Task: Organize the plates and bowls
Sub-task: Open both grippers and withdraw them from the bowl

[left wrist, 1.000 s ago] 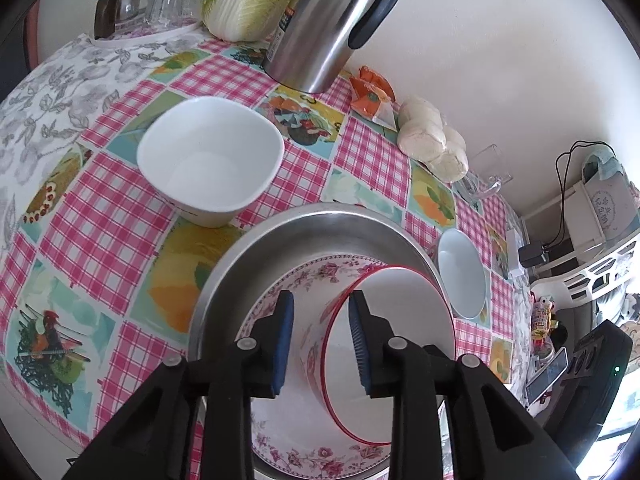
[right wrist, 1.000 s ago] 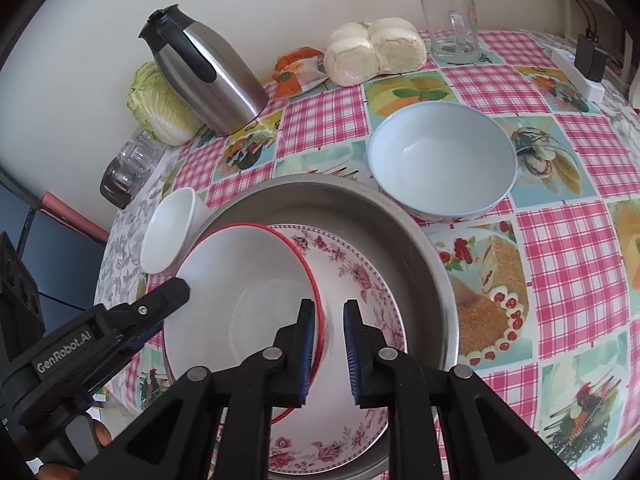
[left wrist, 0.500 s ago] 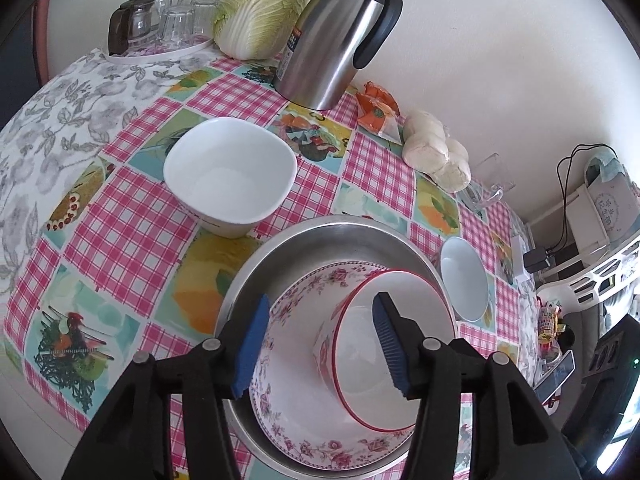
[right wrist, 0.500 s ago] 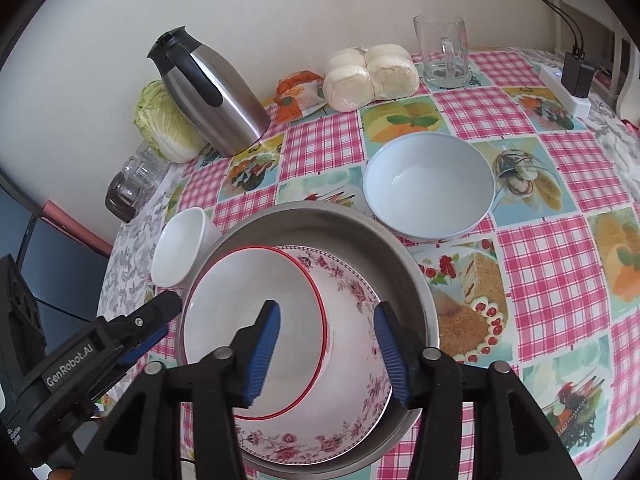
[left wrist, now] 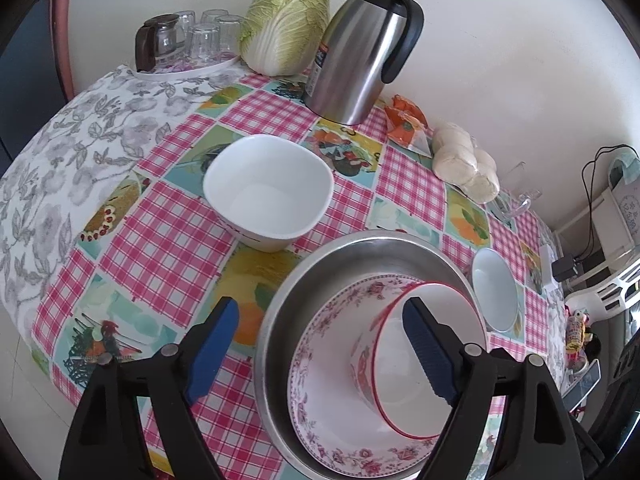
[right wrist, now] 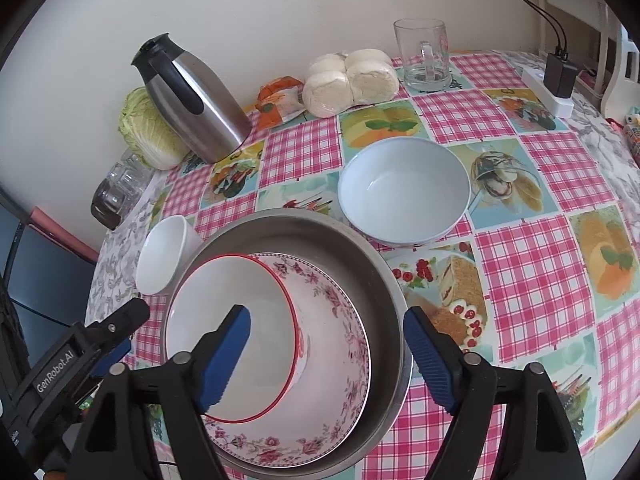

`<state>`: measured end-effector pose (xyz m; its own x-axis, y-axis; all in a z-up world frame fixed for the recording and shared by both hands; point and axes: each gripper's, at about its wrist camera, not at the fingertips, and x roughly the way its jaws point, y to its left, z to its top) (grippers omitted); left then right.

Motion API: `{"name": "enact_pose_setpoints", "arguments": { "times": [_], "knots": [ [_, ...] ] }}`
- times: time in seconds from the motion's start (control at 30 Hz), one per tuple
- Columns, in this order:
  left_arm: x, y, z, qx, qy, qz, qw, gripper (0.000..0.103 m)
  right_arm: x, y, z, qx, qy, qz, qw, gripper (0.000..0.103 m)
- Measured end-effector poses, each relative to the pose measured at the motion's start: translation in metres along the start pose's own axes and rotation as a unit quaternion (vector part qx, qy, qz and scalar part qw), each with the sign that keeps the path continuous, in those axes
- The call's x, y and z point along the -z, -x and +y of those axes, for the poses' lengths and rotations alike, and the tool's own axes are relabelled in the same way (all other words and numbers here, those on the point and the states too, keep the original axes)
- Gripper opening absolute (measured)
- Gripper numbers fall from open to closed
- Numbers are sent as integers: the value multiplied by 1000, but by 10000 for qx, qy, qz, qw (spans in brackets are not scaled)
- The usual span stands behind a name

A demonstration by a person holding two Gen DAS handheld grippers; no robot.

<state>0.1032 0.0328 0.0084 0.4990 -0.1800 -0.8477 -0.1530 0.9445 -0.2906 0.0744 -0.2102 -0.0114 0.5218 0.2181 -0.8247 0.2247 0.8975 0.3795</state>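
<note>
Checked tablecloth covers the table. Left wrist view: your left gripper is spread wide, holding nothing; the red-rimmed bowl lies tilted behind its right finger, on the floral plate inside the steel basin. Right wrist view: your right gripper is likewise wide apart and empty; the white round bowl sits beyond the fingertips.

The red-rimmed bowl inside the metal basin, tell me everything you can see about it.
The red-rimmed bowl is white and glossy, ceramic by its look, with a thin red line round its lip and red floral print on its outer wall. It is empty and tilted, resting in the floral plate, which lies in the metal basin. Neither pair of tongs grips it; both are open.
</note>
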Motion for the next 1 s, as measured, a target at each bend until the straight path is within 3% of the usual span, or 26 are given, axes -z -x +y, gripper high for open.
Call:
{"name": "enact_pose_setpoints", "arguments": {
  "times": [0.33, 0.37, 0.4, 0.43, 1.0],
  "knots": [
    [0, -2, 8, -324, 62, -80, 9994, 91, 0, 0, -1, 52, -11, 3, 10000, 92],
    [0, -1, 8, -366, 62, -118, 9992, 94, 0, 0, -1, 55, -8, 0, 10000, 94],
    [0, -1, 9, -433, 60, -145, 9989, 102, 0, 0, -1, 54, 1, -13, 10000, 99],
    [1, 0, 9, -491, 59, -160, 9987, 103, 0, 1, -1, 26, 19, -41, 10000, 103],
    [-5, 6, 18, -685, 249, -362, 9967, 103, 1, 12, 1, 5, 32, -497, 9988, 103]
  ]
}}
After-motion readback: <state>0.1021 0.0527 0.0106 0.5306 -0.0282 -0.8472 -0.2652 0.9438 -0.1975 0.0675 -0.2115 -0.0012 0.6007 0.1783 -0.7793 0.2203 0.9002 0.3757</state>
